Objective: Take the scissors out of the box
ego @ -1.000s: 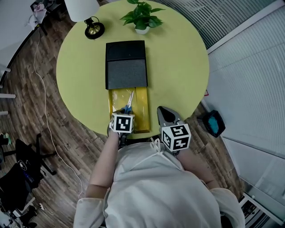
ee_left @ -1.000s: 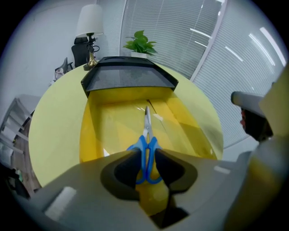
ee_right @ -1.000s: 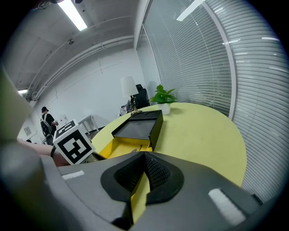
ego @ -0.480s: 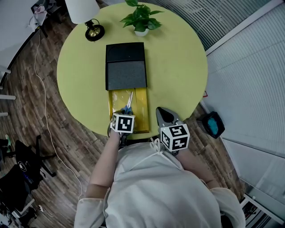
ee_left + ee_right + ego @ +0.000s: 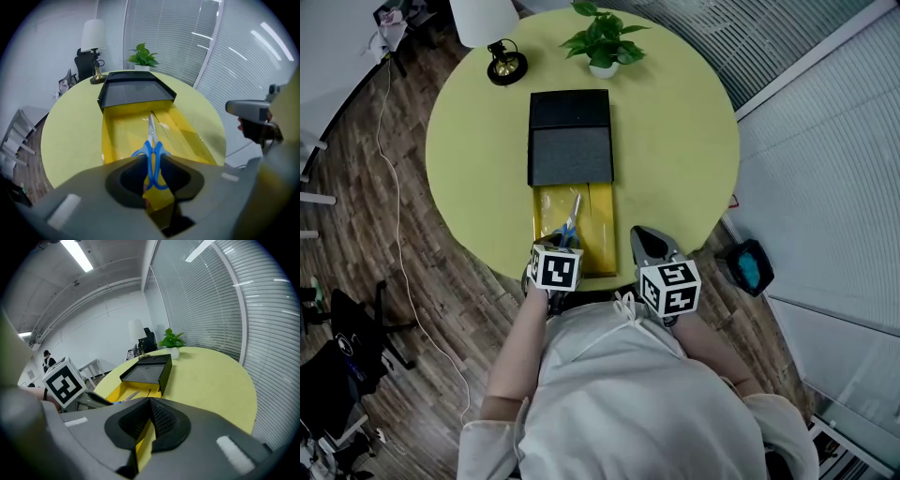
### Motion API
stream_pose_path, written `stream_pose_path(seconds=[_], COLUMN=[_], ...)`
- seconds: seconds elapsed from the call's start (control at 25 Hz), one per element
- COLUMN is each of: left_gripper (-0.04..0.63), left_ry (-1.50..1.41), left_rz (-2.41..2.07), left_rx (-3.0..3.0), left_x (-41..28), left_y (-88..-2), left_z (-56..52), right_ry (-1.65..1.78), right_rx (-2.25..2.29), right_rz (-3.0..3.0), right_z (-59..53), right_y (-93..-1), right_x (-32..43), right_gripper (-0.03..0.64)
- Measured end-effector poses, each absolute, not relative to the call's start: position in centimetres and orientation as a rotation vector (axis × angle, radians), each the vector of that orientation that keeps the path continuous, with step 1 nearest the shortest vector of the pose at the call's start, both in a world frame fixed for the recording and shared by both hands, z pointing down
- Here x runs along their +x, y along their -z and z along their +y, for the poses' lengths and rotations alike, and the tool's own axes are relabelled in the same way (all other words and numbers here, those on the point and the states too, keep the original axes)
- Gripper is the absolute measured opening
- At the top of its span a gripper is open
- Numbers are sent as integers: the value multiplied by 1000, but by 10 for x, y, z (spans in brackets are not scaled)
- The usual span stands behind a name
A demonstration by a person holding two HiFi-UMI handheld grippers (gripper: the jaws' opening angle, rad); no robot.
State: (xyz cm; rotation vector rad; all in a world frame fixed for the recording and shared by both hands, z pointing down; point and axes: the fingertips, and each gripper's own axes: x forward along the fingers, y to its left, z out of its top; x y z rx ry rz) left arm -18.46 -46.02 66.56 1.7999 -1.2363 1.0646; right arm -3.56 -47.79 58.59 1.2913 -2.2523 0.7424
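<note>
Two grippers sit at the near edge of the round tabletop [image 5: 675, 141] in the head view, both at the open end of the box [image 5: 570, 141]. The box's black sleeve lies further out and its yellow tray [image 5: 602, 234] is slid toward the person. Over the last second the left gripper [image 5: 562, 247] has drawn back a little from the box. The scissors [image 5: 572, 214] may have crept with it, though the shift is too small to be sure. My reading is that the grasp is made and the pull-out is only beginning, since the scissors lie inside the tray. The right gripper [image 5: 645, 240] waits just beside the tray's right wall and has hardly moved. In the left gripper view, the fingers are closed in on the scissors' blue handle loops, which sit in the dark hollow between them. The blades run straight ahead along the tray floor toward the sleeve. The scissors look small and light, with slim bright steel blades shut together and smooth plastic loops. They lie flat on a glossy liner, so they should slide and lift easily, though the thin loops might twist in the grip. In the right gripper view, the fingers are pressed together on nothing, with only a slit of yellow showing between them. The box stands ahead and to the left, and the left gripper's marker cube is at the tray's near end.
</note>
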Motion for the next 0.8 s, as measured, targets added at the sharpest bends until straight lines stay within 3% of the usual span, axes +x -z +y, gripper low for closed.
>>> stream_pose_path(seconds=[0.36,0.8], left_gripper=[95,95], left_ry=[-886,-463], left_rz=[-1337,-1596], left_rx=[1935,2132], left_x=[-183,-193], left_y=[-606,-491], left_z=[-474,-517], right_ry=[-686,-562], right_rx=[1267,1329], right_rz=[-2296,-2370], right_z=[-485,-513], right_y=[-571,-521], right_x=[-50,-49], right_gripper=[0,0])
